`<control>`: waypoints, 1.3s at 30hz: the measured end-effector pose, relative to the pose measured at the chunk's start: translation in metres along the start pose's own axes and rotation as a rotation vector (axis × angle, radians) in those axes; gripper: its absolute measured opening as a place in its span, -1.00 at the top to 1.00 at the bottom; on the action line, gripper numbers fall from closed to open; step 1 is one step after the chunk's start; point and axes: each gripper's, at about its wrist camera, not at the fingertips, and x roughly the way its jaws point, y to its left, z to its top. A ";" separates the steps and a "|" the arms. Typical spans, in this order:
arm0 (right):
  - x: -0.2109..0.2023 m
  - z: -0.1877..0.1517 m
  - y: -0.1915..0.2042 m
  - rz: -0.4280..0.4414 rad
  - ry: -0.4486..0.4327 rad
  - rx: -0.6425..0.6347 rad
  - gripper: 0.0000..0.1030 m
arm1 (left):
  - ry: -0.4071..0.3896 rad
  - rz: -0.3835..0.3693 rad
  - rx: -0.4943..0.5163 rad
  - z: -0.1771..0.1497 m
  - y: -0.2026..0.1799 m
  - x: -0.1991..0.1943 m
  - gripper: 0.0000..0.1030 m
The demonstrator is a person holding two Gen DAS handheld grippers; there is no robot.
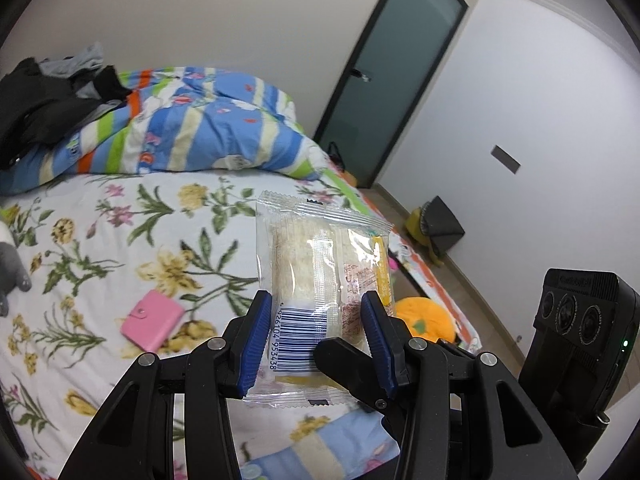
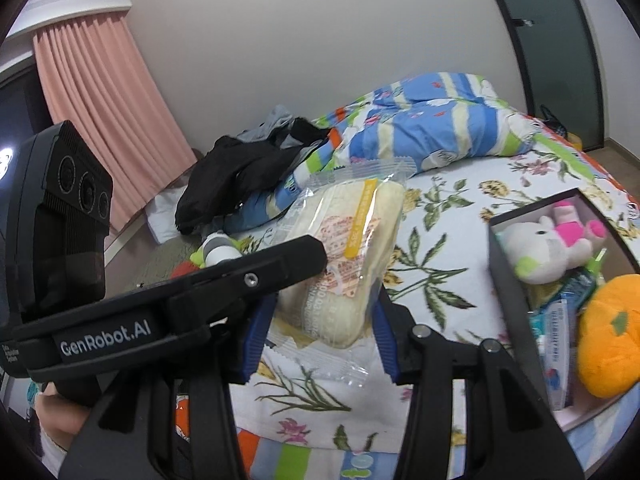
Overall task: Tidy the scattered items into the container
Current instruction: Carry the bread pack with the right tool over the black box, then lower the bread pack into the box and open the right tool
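Observation:
A clear-wrapped bread packet (image 1: pixel 316 280) with a barcode and a yellow strip is held above the flowered bed. My left gripper (image 1: pixel 316 300) is shut on it, blue pads pressing both sides. In the right wrist view the same packet (image 2: pixel 352 256) sits between the pads of my right gripper (image 2: pixel 324 308), also shut on it. A black finger (image 2: pixel 280 264) of the left gripper reaches across to it. The dark open box (image 2: pixel 532 204) stands to the right on the bed, holding a white plush (image 2: pixel 540 248), tubes and an orange plush (image 2: pixel 612 332). A pink wallet (image 1: pixel 152 326) lies on the sheet.
A striped quilt (image 1: pixel 208 124) and dark clothes (image 1: pixel 44 108) are piled at the head of the bed. A grey plush (image 1: pixel 8 268) lies at the left edge. A pink curtain (image 2: pixel 104 112) hangs by the wall. A dark door (image 1: pixel 392 76) and floor clutter lie beyond the bed.

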 end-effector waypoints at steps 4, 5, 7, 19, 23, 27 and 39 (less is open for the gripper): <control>-0.020 0.002 -0.019 -0.026 -0.018 0.011 0.08 | 0.011 -0.027 0.024 0.000 -0.027 0.011 0.09; -0.026 0.003 -0.025 -0.033 -0.023 0.016 0.08 | 0.015 -0.035 0.030 0.000 -0.034 0.015 0.09; -0.036 0.002 -0.035 -0.041 -0.031 0.028 0.08 | 0.025 -0.049 0.042 -0.001 -0.047 0.022 0.09; -0.080 -0.004 -0.106 -0.131 -0.058 0.097 0.08 | 0.094 -0.127 0.105 -0.010 -0.117 0.075 0.09; -0.086 -0.007 -0.126 -0.151 -0.057 0.118 0.08 | 0.118 -0.140 0.113 -0.014 -0.131 0.094 0.09; -0.088 -0.010 -0.145 -0.162 -0.054 0.140 0.08 | 0.140 -0.146 0.116 -0.017 -0.139 0.112 0.09; -0.083 -0.017 -0.179 -0.163 -0.035 0.182 0.08 | 0.188 -0.135 0.127 -0.024 -0.149 0.148 0.09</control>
